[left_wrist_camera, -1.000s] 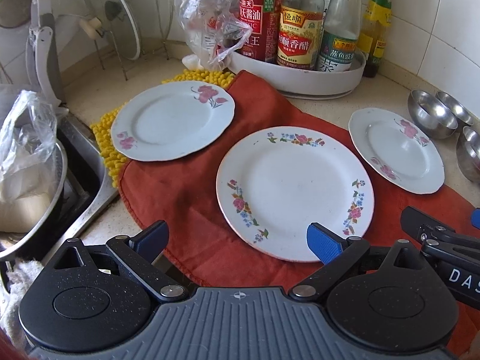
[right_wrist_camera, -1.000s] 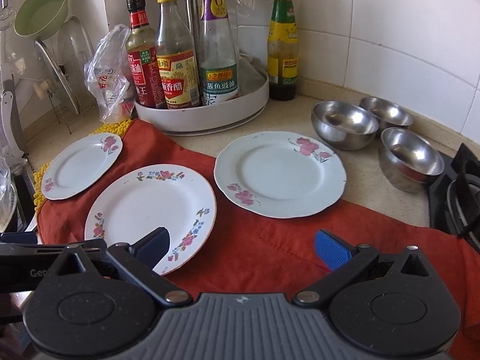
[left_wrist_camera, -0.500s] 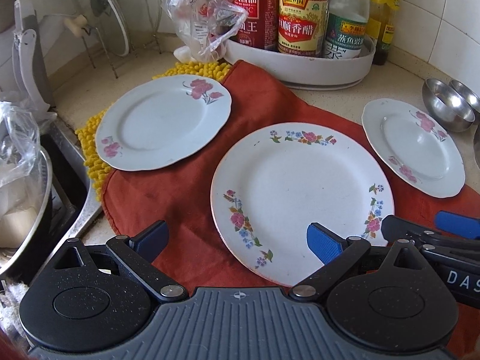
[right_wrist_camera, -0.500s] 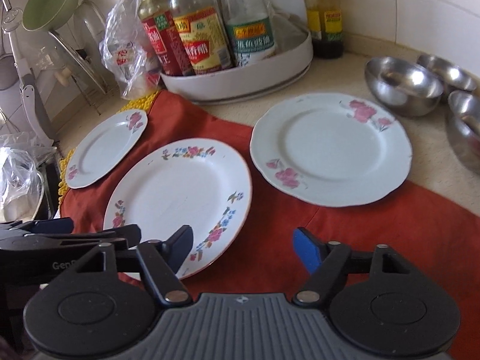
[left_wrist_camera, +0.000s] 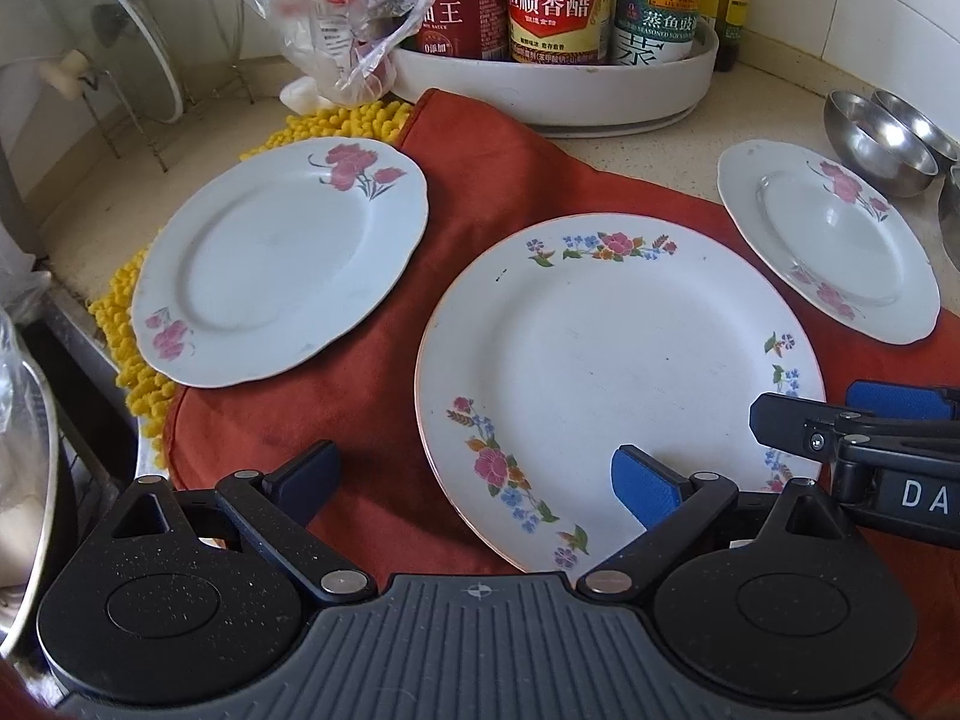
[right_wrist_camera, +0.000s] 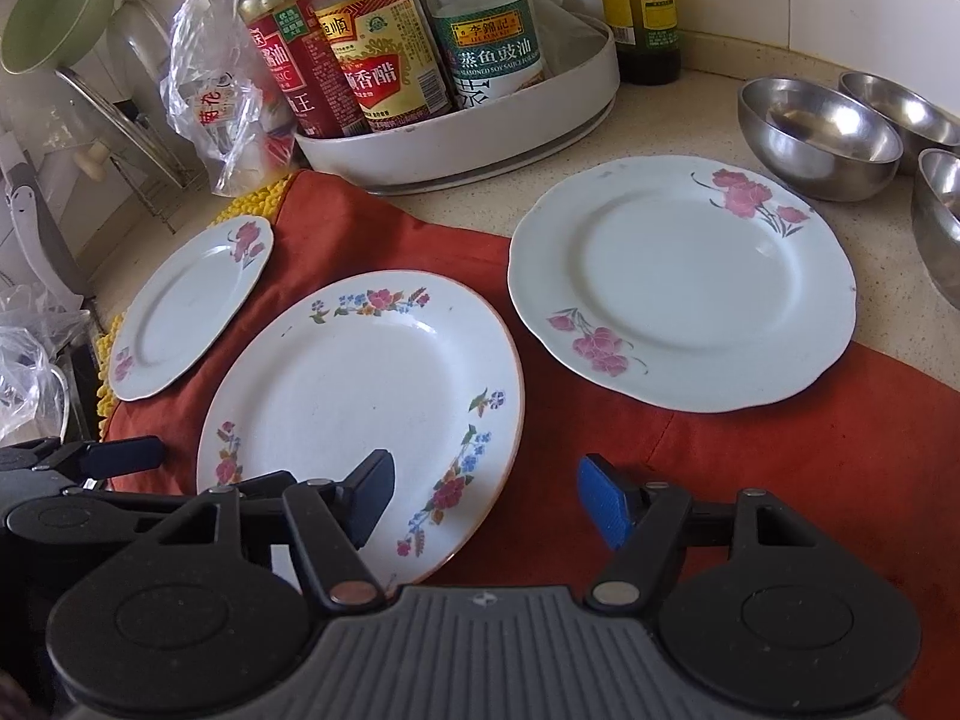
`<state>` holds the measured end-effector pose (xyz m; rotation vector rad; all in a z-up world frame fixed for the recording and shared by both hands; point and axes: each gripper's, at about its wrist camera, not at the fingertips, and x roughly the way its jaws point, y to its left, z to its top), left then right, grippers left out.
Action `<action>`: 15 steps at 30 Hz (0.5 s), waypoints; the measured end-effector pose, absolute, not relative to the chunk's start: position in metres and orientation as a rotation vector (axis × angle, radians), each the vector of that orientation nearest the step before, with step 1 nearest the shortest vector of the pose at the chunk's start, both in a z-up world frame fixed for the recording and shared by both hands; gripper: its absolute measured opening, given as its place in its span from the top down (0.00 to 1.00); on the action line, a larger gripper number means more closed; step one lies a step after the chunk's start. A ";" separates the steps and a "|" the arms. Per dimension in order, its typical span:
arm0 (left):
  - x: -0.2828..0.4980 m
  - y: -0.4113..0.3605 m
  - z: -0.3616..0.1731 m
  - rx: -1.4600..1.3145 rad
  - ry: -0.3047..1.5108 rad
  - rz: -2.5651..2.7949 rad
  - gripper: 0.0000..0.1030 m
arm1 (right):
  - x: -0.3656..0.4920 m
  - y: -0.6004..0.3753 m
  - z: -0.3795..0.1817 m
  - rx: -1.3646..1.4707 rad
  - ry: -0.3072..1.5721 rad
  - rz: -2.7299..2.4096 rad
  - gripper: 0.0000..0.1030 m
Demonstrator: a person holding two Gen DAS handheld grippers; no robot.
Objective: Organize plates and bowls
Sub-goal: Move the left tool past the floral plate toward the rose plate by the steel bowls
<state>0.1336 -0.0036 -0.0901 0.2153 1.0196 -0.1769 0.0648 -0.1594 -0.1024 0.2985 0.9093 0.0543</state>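
Three white flowered plates lie on a red cloth [left_wrist_camera: 480, 180]. The large middle plate [left_wrist_camera: 618, 378] [right_wrist_camera: 360, 408] has a multicoloured flower rim. A pink-flowered plate [left_wrist_camera: 276, 258] [right_wrist_camera: 186, 306] lies to its left, another [left_wrist_camera: 828, 240] [right_wrist_camera: 678, 282] to its right. Three steel bowls [right_wrist_camera: 816, 132] stand at the right. My left gripper [left_wrist_camera: 474, 480] is open, low over the middle plate's near left edge. My right gripper [right_wrist_camera: 486, 495] is open over that plate's near right edge. Both are empty.
A white turntable tray [right_wrist_camera: 468, 126] with sauce bottles stands behind the plates. A plastic bag [left_wrist_camera: 342, 12] and a glass lid on a wire rack [left_wrist_camera: 114, 42] are at the back left. A yellow mat [left_wrist_camera: 126, 330] borders the sink at the left.
Both grippers have moved forward and down toward the large middle plate, which now fills more of each view. The right gripper has also shifted left. The plates have not moved.
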 end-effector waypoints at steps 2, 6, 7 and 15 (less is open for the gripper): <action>0.135 -0.003 -0.090 0.217 1.019 -0.185 0.04 | 0.066 -0.159 -0.102 0.303 0.908 0.049 0.33; 0.136 -0.002 -0.090 0.222 1.018 -0.200 0.05 | 0.067 -0.158 -0.104 0.309 0.914 0.050 0.38; 0.135 -0.002 -0.090 0.226 1.016 -0.205 0.05 | 0.067 -0.157 -0.104 0.308 0.914 0.053 0.38; 0.125 0.009 -0.087 0.188 1.031 -0.287 0.11 | 0.066 -0.153 -0.104 0.326 0.911 0.099 0.47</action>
